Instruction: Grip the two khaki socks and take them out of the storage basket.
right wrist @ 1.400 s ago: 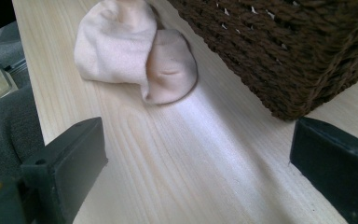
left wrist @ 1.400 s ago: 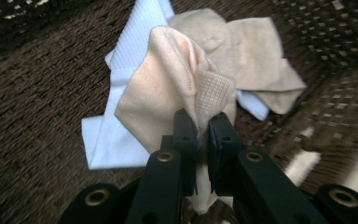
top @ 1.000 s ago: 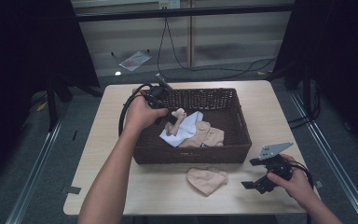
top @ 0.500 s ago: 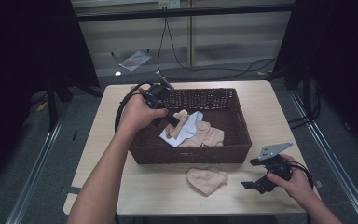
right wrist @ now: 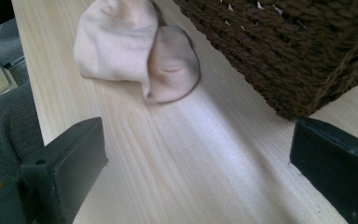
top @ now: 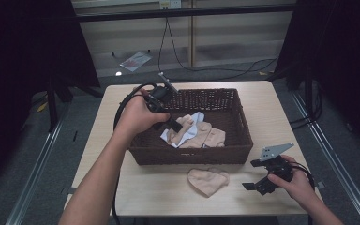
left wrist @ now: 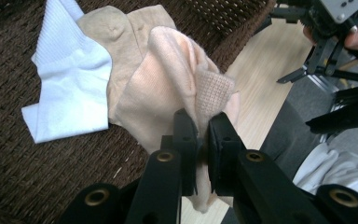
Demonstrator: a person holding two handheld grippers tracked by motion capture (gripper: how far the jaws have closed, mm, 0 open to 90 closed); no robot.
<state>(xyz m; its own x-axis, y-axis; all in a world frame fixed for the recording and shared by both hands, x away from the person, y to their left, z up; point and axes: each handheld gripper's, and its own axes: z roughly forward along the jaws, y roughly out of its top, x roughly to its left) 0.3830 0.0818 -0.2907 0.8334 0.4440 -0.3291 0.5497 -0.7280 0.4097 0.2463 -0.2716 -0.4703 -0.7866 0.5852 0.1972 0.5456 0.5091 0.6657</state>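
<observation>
Pale wood of the table top (top: 136, 197) lies nearest the person, and on it, just in front of the basket, rests a folded peach-coloured sock (top: 208, 180), also seen in the right gripper view (right wrist: 135, 51). Well to its right sits the right gripper (top: 262, 180), low over the table with its jaws spread wide and nothing between them.

Farther in stands the dark brown woven wicker basket (top: 243, 140). Inside it lie a white ribbed sock (left wrist: 70, 79) and a beige sock (left wrist: 121, 32), partly overlapping. Above them the left gripper (left wrist: 203, 135) has its jaws pinched narrow on a soft peach sock with a mesh-textured patch (left wrist: 168, 88); from above, the left gripper (top: 173, 124) is over the basket's left half with that sock hanging from it.

Risks, as I judge them: the pinch takes only a thin fold near the sock's edge, so the fabric could slide out and drop back among the others if the hand swings quickly. The hanging end rests close to the beige sock, so it may drag that one along or snag on the rough weave of the basket's front wall as it crosses toward the table.
</observation>
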